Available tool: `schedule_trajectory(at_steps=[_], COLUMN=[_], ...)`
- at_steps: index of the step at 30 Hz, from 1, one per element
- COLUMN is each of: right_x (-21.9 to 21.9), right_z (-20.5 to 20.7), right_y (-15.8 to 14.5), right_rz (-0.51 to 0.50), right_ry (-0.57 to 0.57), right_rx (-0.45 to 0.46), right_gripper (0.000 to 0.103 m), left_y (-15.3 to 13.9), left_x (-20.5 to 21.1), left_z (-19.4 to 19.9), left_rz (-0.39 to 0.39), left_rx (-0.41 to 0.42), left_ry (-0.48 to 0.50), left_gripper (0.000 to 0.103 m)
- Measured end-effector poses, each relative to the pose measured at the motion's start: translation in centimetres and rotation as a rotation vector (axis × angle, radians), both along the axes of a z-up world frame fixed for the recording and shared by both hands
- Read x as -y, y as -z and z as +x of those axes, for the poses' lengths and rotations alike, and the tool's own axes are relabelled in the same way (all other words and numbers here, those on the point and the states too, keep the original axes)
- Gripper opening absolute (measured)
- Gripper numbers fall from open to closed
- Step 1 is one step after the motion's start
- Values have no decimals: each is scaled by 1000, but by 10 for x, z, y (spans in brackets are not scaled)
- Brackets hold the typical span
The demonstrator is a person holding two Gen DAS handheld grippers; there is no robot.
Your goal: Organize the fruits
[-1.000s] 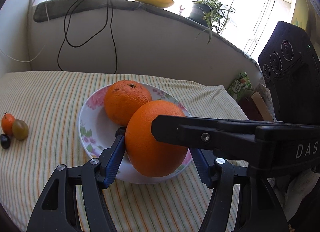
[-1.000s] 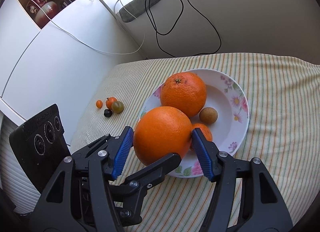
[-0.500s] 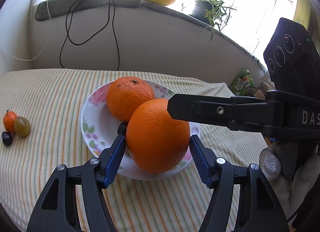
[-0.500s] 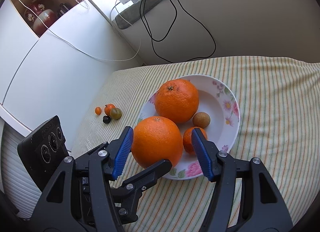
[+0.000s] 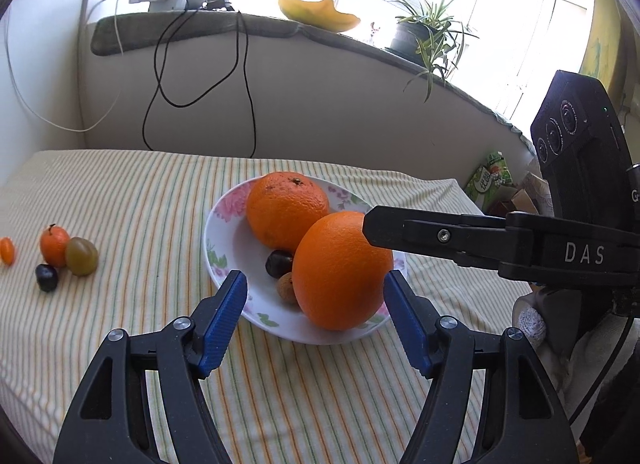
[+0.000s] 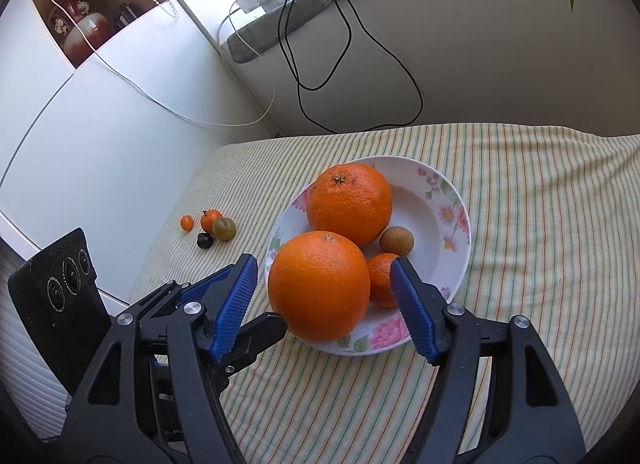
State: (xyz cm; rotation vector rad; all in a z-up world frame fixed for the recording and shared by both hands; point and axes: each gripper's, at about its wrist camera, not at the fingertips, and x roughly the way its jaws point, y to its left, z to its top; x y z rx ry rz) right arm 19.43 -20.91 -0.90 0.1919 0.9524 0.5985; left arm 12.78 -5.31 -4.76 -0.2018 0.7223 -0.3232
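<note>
Your left gripper stands wide, its blue pads clear of the fruit, low in the frame just short of the plate. Your right gripper is wide too, and its pads flank the near orange with gaps on both sides, gripping nothing.

In the left view that orange sits at the plate's near right edge, mid-frame. It hides most of the plate's right side and whatever lies behind it. A second orange rests behind, touching it. A dark fruit and a brown one peek out at the left of the near orange, both partly covered. One finger of the right gripper crosses from the right edge and covers the orange's upper right.

The right view shows a brown fruit in full and a tangerine, half hidden by the orange and your right pad.

Left of the plate on the striped cloth, four small fruits cluster at the left edge; the outermost is almost cut off there. What kinds they are is hard to tell.
</note>
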Motion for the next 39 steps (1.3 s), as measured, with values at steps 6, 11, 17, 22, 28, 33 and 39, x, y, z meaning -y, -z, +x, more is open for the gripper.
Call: schedule_trajectory(at_steps=[6, 11, 17, 22, 28, 33, 39], right_x=[1, 0, -15, -37, -62, -74, -90], right_z=[-7, -13, -24, -35, -42, -44, -46], right_y=[-3, -5, -11, -16, -17, -17, -18], right_rz=[18, 41, 25, -27, -109, -108, -111], right_ry=[38, 63, 35, -20, -55, -66, -80], right_rx=[11, 39, 93, 161, 200, 204, 216], right_gripper=[72, 72, 72, 72, 72, 72, 72], left_y=[-2, -3, -5, -6, -5, -4, -2], left_x=[-9, -19, -34, -48, -70, -87, -108], left_z=[-8, -16, -22, -28, -36, -41, -45], left_rz=[-2, -1, -4, 0, 1, 0, -5], left_rx=[16, 26, 34, 42, 43, 45, 45], left_ry=[-12, -31, -58, -86, -127, -156, -191], left_gripper=[71, 71, 71, 71, 71, 71, 71])
